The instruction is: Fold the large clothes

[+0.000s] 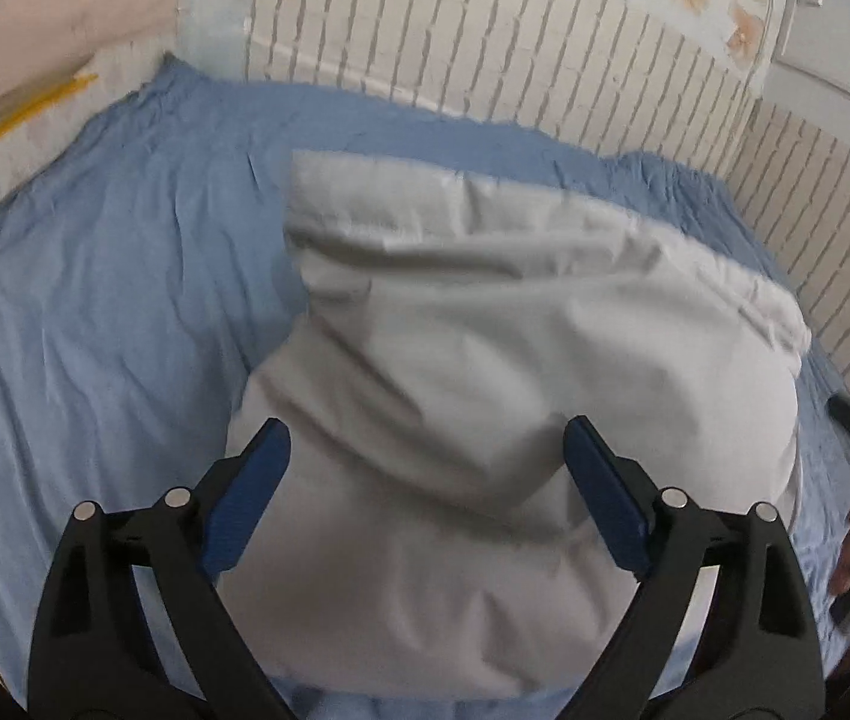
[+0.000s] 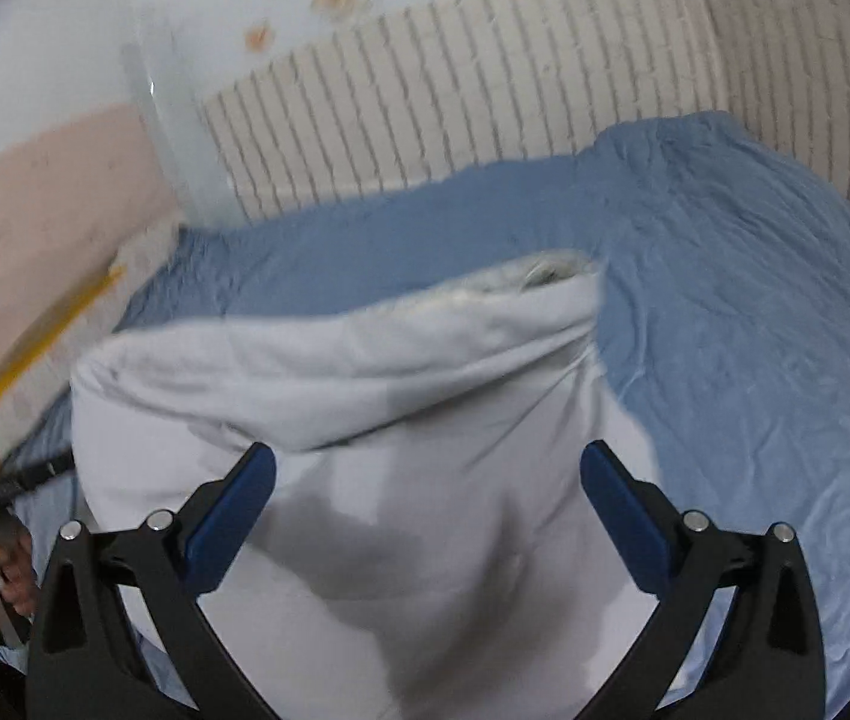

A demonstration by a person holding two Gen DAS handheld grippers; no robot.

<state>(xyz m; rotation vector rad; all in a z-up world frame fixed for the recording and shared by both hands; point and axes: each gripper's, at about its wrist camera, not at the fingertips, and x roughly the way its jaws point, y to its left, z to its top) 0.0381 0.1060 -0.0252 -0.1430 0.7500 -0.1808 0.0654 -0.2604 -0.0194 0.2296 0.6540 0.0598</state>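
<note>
Garment heaped on bedsheet, between both spread tongs, ungripped

A large pale grey garment was seen lying in a bulky, rumpled heap on the blue bed sheet, roughly midway across the bed and nearer its front edge. An upper layer was folded over, forming a thick rolled edge towards the wall side.
</note>
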